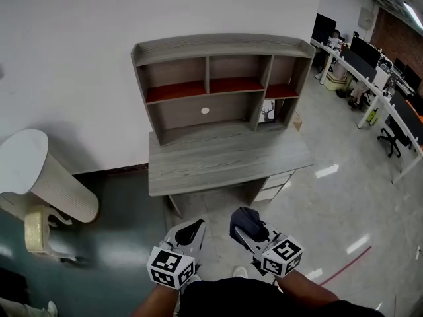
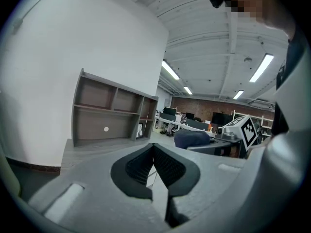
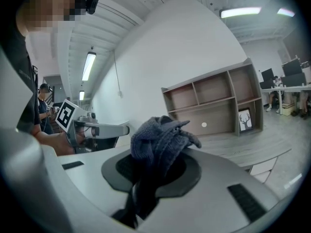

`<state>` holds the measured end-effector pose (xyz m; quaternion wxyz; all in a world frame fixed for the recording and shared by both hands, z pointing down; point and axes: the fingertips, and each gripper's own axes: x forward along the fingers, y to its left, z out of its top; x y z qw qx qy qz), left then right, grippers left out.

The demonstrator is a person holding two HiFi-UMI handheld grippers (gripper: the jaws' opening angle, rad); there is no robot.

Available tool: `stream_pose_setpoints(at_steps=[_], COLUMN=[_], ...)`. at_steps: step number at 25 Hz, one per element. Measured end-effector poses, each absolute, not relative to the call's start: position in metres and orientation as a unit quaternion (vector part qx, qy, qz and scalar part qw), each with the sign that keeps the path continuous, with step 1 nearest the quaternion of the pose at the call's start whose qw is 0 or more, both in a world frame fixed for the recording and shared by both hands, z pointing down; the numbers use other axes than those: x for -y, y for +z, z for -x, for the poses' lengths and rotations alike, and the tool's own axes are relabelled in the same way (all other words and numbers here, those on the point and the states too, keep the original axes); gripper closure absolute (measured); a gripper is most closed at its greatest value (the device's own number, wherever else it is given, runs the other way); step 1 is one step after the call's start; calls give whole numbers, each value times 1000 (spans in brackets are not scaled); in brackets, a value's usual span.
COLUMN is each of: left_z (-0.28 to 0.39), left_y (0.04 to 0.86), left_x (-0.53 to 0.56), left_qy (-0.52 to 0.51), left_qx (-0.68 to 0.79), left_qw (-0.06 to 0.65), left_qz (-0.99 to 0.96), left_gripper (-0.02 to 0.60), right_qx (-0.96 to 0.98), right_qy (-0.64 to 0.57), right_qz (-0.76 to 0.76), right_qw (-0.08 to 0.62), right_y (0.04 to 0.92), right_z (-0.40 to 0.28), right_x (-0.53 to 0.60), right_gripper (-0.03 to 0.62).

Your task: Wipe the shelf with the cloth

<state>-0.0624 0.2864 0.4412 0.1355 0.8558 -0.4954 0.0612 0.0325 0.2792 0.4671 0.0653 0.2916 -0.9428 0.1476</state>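
The right gripper (image 3: pixel 158 168) has its jaws clamped on the cloth (image 3: pixel 163 137), a dark blue-grey knitted wad that bulges up above the pads with a tail hanging down between them. The left gripper (image 2: pixel 154 155) has its pads met at the tips with nothing between them. In the head view both are held low and close to the person's body, side by side. The cloth sits on the right one, so that is the hand placed to do the wiping. The shelf (image 1: pixel 225 47) lies straight ahead and well apart from both jaws, beyond a strip of bare floor and the depth of the desk top (image 1: pixel 225 158) on which it stands. Its long axis runs across the view from left to right, slightly skewed, with the right end further off. Neither gripper is clearly nearer, though the right one lines up with the middle and right compartments. The coming move is, I judge, a step forward and a long reach over the front edge of the desk. Upright dividers cut the upper row into three bays with red boards. The wall closes the back. A small framed picture (image 1: pixel 269 113) stands in the lower right bay, a thing to wipe around. A white round-topped stand (image 1: pixel 39 177) sits well off to the left, clear of the path.
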Motion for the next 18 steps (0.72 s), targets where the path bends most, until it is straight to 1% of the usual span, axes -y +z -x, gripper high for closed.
stream_pose_setpoints(at_steps=[5, 11, 18], left_z=[39, 7, -36], left_y=[445, 455, 460], left_x=[-282, -276, -268], left_qy=[57, 43, 57], left_qx=[502, 513, 528], left_qw=[142, 166, 147], left_qz=[-851, -841, -834], left_gripper=[572, 572, 572], right_qx=[940, 943, 947], right_qy=[156, 154, 156], right_qz=[-295, -286, -274], right_qw=[67, 68, 68], right_y=[472, 477, 485], right_z=[-63, -100, -141], right_x=[-271, -264, -250], right_gripper=[516, 516, 517])
